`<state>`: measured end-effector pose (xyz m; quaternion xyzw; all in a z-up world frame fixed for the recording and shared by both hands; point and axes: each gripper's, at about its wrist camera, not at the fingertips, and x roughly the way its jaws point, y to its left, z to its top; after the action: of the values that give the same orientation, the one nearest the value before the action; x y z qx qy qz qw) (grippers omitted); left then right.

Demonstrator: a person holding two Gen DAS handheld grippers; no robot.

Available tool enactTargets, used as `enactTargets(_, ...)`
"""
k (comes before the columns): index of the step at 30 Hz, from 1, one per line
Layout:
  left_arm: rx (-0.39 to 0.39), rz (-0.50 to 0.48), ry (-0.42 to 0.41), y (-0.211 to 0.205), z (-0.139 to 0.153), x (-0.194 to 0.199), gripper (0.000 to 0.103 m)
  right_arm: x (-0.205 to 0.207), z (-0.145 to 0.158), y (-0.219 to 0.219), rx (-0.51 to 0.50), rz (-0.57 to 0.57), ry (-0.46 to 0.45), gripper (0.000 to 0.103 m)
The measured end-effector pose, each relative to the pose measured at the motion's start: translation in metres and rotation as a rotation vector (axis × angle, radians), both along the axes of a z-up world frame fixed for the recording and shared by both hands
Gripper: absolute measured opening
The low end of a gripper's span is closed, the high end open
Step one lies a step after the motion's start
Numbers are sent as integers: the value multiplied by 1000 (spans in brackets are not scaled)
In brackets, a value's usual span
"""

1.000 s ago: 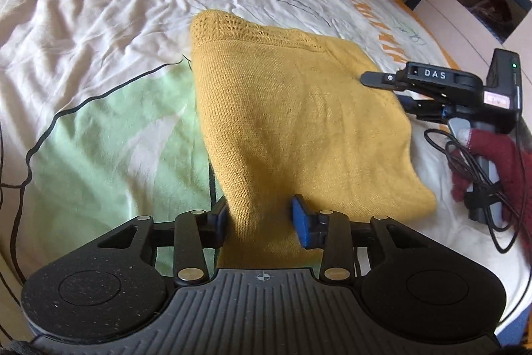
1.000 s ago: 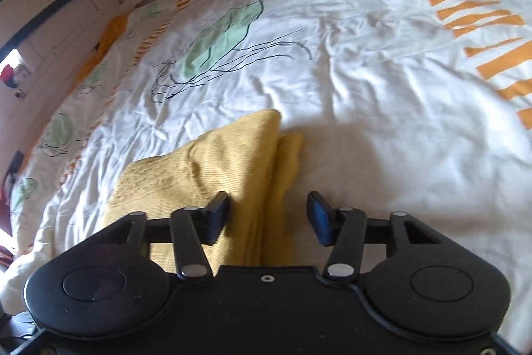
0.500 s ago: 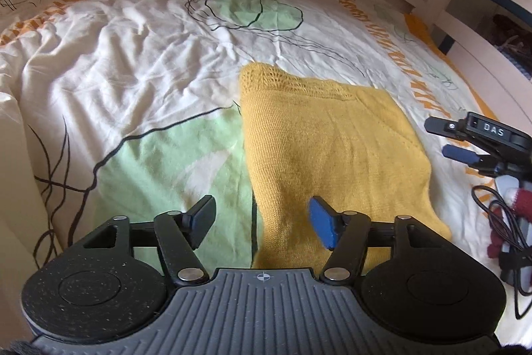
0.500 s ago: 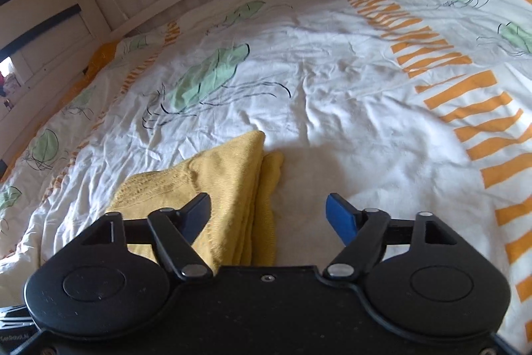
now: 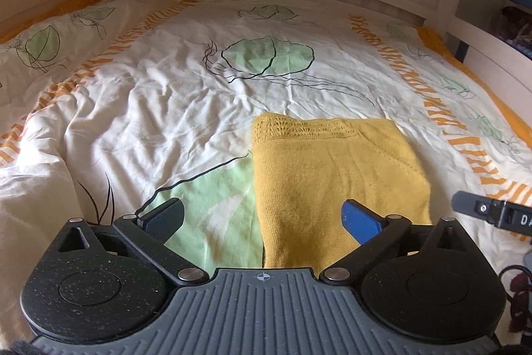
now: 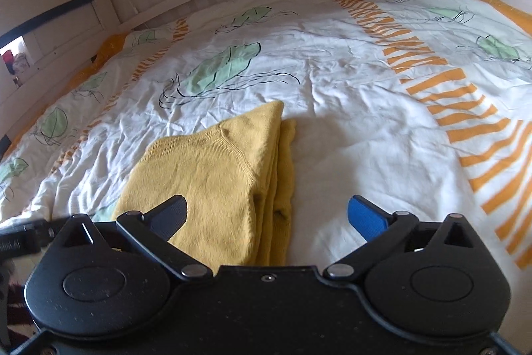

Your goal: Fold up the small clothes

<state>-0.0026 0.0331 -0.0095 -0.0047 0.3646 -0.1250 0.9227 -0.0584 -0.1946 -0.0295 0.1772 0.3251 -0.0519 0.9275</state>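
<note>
Both sets of tongs stand wide and hold nothing — the left gripper (image 5: 262,217) and the right gripper (image 6: 267,215) flank the near end of the folded yellow knit (image 5: 332,175). The knit lies flat on the bedcover (image 5: 149,108), its long axis running straight away from the tongs. Its layered edge (image 6: 282,162) faces the right gripper, which looks better placed for it.

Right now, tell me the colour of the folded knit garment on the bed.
Mustard yellow; the garment shows best in the left wrist view.
</note>
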Motion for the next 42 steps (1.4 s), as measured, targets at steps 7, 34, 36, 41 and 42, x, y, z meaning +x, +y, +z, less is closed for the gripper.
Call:
enactTargets(7, -3, -28, 63, -11, 4, -8, 102, -25, 8, 7, -25, -21, 32, 103)
enactTargets(34, 163, 48, 218, -25, 4, -21, 101, -43, 37, 31, -147, -59, 104, 102)
enactTargets(36, 157, 43, 222, -24, 3, -22, 101, -42, 36, 32, -146, -42, 113, 102)
enactTargets(41, 138, 32, 239, -23, 1, -23, 101, -39, 33, 33, -104, -17, 126, 102)
enactTargets(42, 138, 32, 241, -23, 1, -24, 101, -38, 31, 33, -101, -16, 130, 102)
